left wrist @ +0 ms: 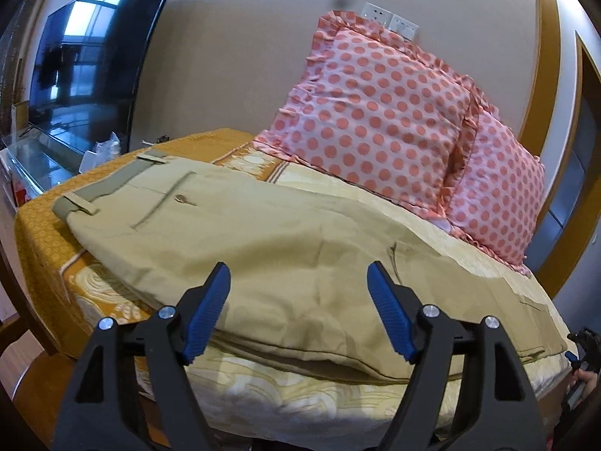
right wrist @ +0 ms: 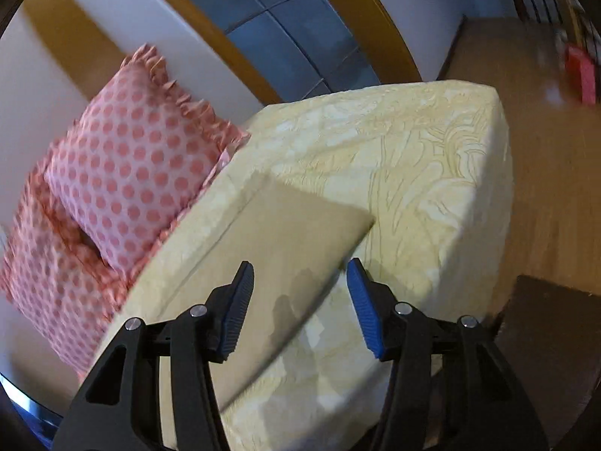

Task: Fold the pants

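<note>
On the bed point(left wrist: 56, 248), one pants point(left wrist: 233, 240), two pillows point(left wrist: 375, 112), both hand-held grippers point(left wrist: 298, 312) spread

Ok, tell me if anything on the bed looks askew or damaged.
Nothing damaged. The pants lie flat on the bed, mildly wrinkled mid-leg. Two pillows lean against the wall, one overlapping the other. Both grippers' jaws are open, holding nothing.

Bed point(left wrist: 323, 402) with pale yellow patterned cover, orange-gold patterned spread point(left wrist: 41, 225) over far end. 2 pink polka-dot pillows point(left wrist: 375, 120) with ruffled edges, leaning against beige wall, one overlapping other. Large dark TV point(left wrist: 86, 64) at left, reflecting windows. White wall sockets point(left wrist: 390, 18) above pillows. Wooden floor point(right wrist: 556, 173) beside bed. Wood-framed door point(right wrist: 300, 34) beyond pillows.
</note>
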